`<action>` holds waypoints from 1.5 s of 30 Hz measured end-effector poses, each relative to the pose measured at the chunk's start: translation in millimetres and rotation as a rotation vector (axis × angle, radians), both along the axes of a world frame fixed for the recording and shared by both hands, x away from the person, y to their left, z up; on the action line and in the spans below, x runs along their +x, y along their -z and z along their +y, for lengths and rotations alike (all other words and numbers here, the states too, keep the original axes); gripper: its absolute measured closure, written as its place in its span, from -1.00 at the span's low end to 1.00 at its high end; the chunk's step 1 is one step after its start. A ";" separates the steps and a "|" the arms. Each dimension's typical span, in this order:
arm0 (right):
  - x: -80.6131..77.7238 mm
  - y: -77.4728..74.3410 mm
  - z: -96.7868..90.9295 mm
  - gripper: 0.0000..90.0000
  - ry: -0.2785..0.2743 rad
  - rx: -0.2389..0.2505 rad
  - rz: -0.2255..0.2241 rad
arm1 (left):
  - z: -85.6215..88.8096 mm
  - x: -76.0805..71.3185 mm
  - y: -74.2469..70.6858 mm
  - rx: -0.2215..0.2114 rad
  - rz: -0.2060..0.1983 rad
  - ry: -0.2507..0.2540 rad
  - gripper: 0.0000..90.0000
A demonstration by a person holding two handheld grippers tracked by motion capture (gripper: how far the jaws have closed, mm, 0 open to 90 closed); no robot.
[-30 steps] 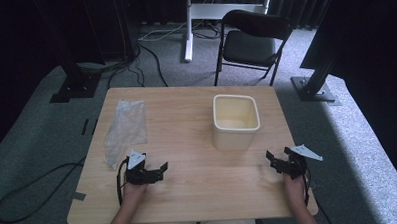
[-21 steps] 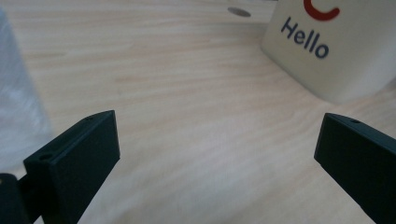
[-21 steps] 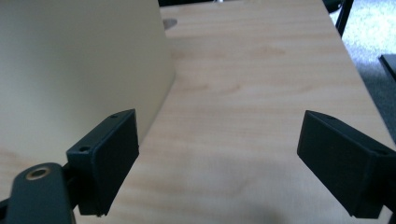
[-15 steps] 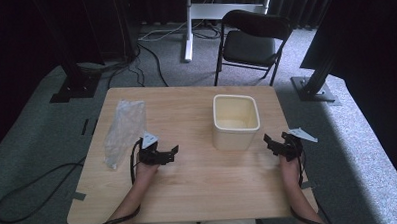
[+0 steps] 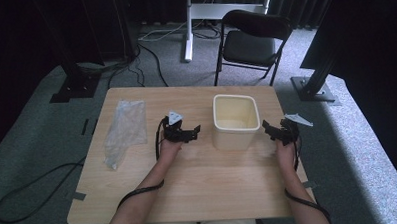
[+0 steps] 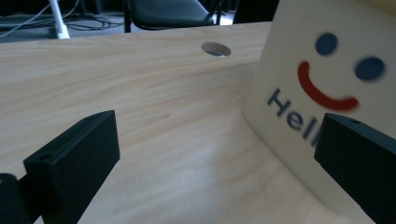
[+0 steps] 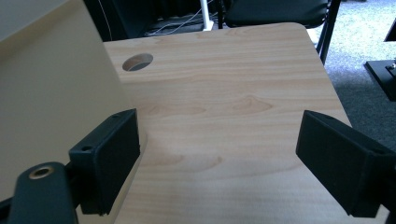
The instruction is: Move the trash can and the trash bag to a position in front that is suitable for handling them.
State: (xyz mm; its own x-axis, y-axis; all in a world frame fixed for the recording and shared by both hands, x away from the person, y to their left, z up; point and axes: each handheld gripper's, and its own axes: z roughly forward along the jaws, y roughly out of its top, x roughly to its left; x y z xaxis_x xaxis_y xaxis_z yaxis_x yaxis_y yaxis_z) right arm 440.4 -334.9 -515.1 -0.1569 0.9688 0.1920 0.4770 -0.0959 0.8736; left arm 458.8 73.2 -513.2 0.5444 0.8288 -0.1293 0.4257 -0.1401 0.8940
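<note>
Cream-coloured bin (image 5: 236, 121) now sits flanked: left tool (image 5: 186, 134) and right tool (image 5: 272, 132) have moved forward along the bench (image 5: 139, 194), jaws apart, likely ready to grip it.

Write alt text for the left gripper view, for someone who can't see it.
The left hand-held gripper, its black jaws wide open, faces a cream plastic bin printed with a red-and-blue smiley face and dark lettering starting "Hel". The bin stands on a light wooden table with a round cable hole.
</note>
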 end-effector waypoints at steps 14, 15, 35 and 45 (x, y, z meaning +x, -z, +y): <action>13.3 0.7 15.0 -0.72 -0.058 0.044 0.033 | -37.4 15.7 -1.6 0.025 -0.011 0.008 -0.99; 13.4 0.4 16.7 -0.72 -0.060 0.039 0.033 | -39.7 15.8 -2.8 0.034 -0.013 0.012 -0.99; -0.5 -3.5 35.0 -0.68 -0.142 0.057 0.061 | -23.2 -2.2 -10.3 0.062 0.013 0.012 -0.99; -13.2 -2.0 49.1 -0.68 -0.211 0.080 0.068 | -5.3 -22.8 -11.5 0.077 -0.001 0.003 -0.93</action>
State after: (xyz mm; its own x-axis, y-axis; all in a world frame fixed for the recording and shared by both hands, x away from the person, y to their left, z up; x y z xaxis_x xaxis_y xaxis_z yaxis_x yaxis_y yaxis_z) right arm 427.2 -285.8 -513.1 -0.3380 0.8974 0.2838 0.5513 -0.0556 0.8325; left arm 436.0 67.9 -501.6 0.5469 0.8347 -0.0643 0.4243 -0.2101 0.8808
